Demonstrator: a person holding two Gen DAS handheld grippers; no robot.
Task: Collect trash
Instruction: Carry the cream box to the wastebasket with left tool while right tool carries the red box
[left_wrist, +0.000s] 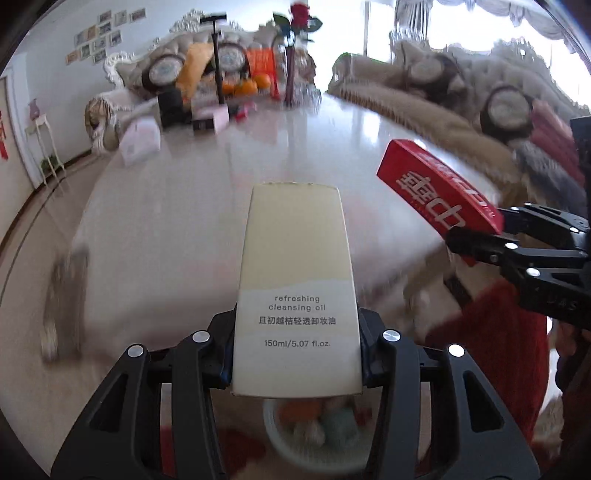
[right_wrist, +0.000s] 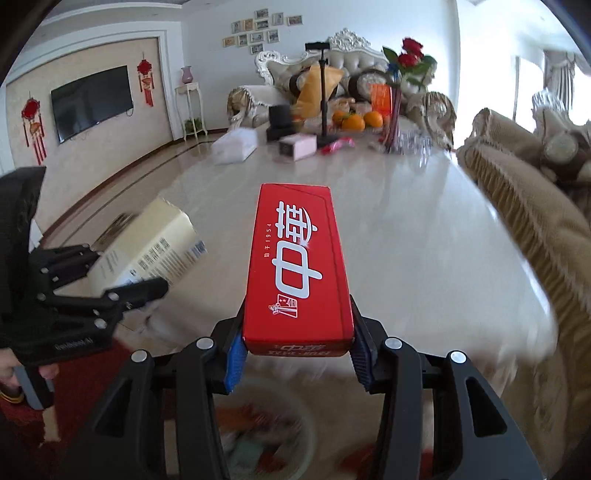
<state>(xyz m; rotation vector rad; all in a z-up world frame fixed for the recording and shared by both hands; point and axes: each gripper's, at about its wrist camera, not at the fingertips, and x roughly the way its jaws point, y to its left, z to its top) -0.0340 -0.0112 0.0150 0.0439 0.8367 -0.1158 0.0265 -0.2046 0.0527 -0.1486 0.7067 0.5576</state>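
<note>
My left gripper is shut on a cream cleansing-oil box and holds it in the air over the near end of the marble table. My right gripper is shut on a red carton with white characters, also held up. Each shows in the other's view: the red carton at the right, the cream box at the left. Below both grippers a white basket with scraps in it shows blurred; it also appears in the right wrist view.
At the table's far end stand a pink box, a white box, black boxes, oranges, a vase of roses and glasses. Sofas flank the far end and right side.
</note>
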